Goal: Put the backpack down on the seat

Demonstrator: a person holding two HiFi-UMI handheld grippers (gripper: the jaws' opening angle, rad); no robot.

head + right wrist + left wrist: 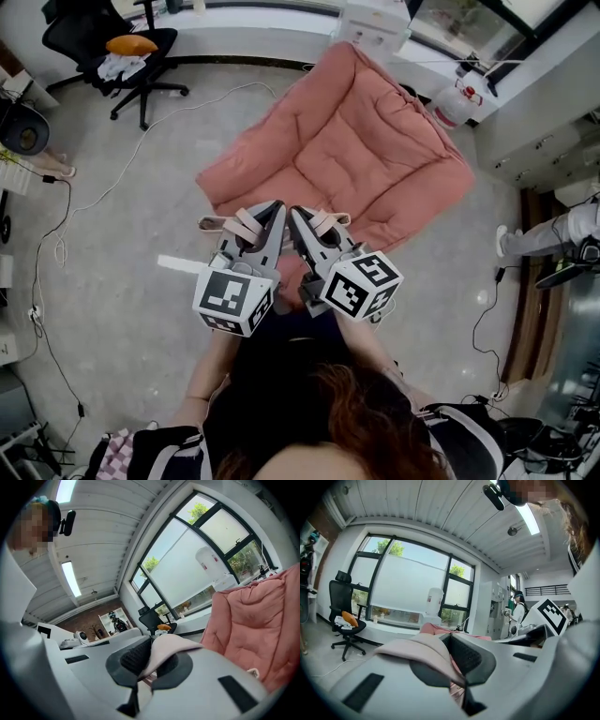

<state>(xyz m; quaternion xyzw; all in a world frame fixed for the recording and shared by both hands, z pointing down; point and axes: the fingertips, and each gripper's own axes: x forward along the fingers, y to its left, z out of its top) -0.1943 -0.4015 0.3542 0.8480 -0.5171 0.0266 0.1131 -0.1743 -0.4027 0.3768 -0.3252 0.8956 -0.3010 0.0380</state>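
Where each hand-held gripper [451,637] [151,639] pinches, a backpack strap [426,648] [168,650] lies.

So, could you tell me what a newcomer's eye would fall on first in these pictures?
The big pink padded seat spreads across the middle of the head view. Just below it, the left gripper and the right gripper sit side by side, each shut on a pink strap. A black office chair stands at the upper left.

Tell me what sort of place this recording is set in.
Probably an office or lab workroom. A wheeled office chair stands by tall windows, loose cables trail across the bare floor, and a padded pink seat sits in the middle.
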